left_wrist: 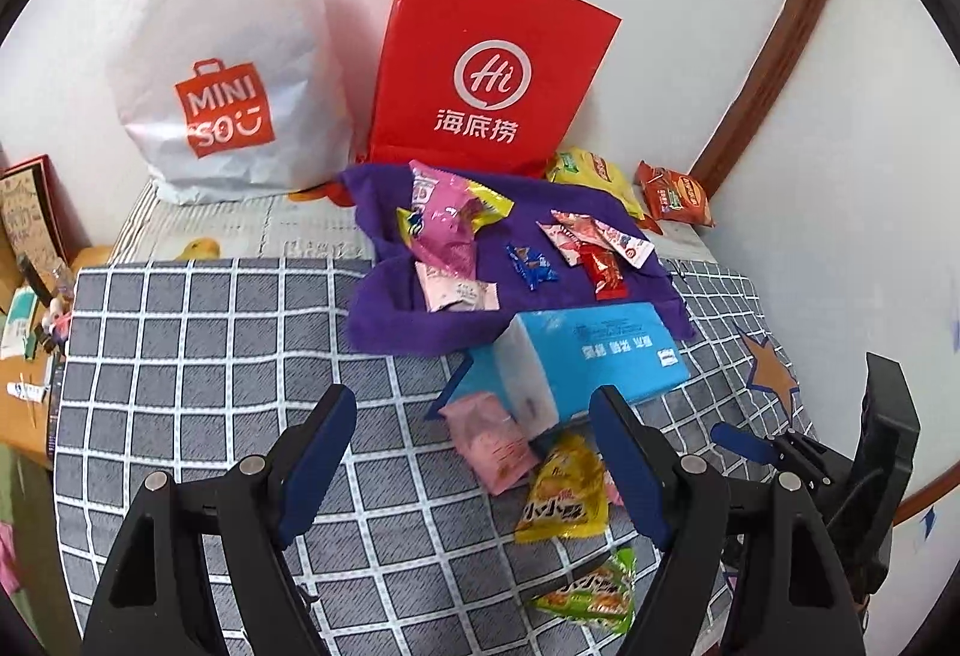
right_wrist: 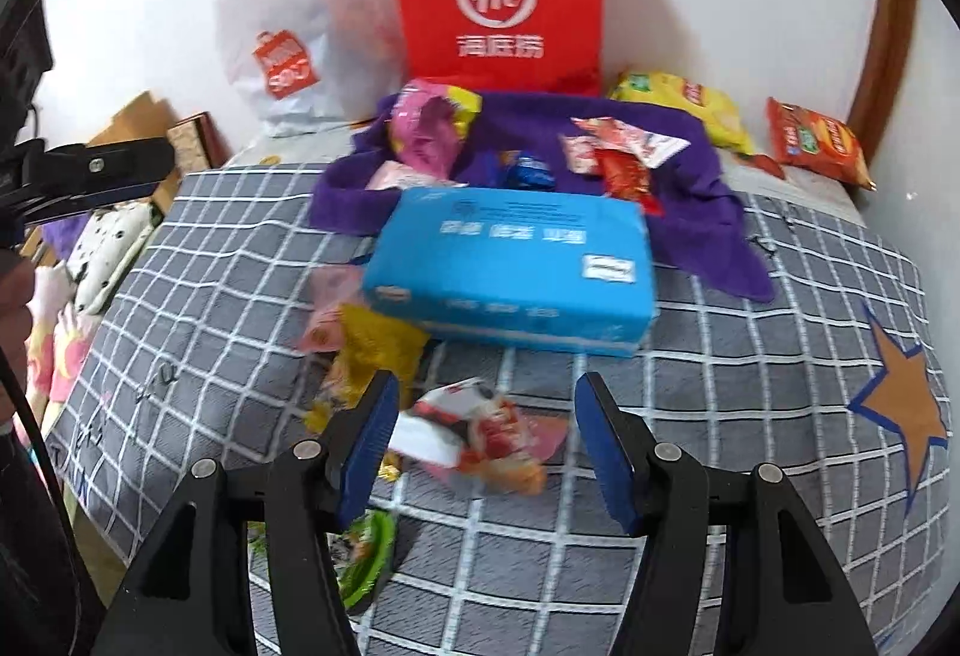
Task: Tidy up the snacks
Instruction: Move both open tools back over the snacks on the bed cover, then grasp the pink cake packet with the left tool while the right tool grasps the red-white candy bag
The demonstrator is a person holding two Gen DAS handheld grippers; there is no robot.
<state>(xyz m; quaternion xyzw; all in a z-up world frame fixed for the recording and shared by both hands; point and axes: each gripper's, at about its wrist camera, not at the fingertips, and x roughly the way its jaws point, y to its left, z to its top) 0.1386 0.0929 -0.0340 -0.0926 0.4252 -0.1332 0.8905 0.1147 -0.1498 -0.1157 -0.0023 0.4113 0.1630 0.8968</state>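
A: From the left wrist, our left gripper stands wide and empty. The pink packet lies just ahead between the fingers, its long axis slanting down to the right, one end tucked against the blue tissue box. The yellow packet sits beside the right finger.

B: From the right wrist, our right gripper is also wide, holding nothing. The red-and-white packet lies crosswise between our fingers, so this hand is nearer. It's blurred; the green packet hides behind our left finger.
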